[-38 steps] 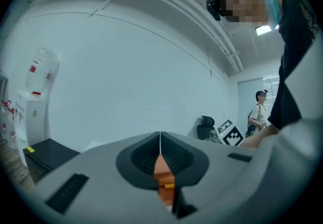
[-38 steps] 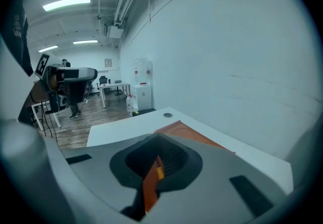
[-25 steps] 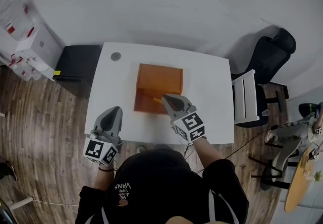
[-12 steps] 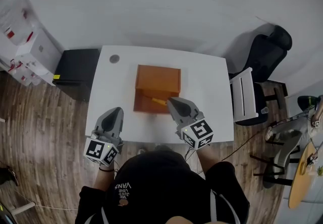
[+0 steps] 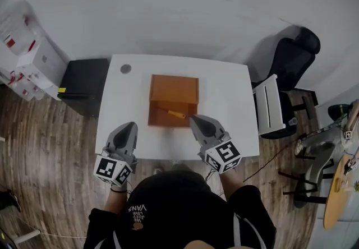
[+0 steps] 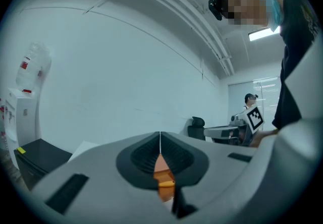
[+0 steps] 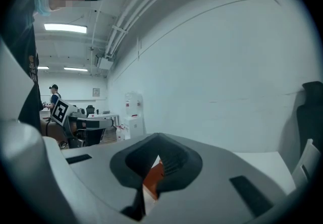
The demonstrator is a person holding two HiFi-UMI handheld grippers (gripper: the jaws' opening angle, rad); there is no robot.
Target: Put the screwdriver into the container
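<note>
Left tongs point(image 5: 128, 127) and right tongs point(image 5: 197, 119): matt grey plastic. Ahead, a matt brown box point(image 5: 174, 90) on a smooth white table point(image 5: 224, 96).

Orange-brown box point(image 5: 174, 90) and yellow-handled screwdriver point(image 5: 174, 113) ahead of the fingertips. White table point(image 5: 230, 102). Grey left gripper point(image 5: 129, 125) and right gripper point(image 5: 194, 118), with black-and-white square-patterned cubes.

Resting on a wood-plank floor point(image 5: 50, 147), a white table point(image 5: 224, 96) bearing an open orange-brown container point(image 5: 174, 88) near the middle, a little toward the left side, and a small grey round disc point(image 5: 125, 68) by the far left corner, well apart from it.
</note>
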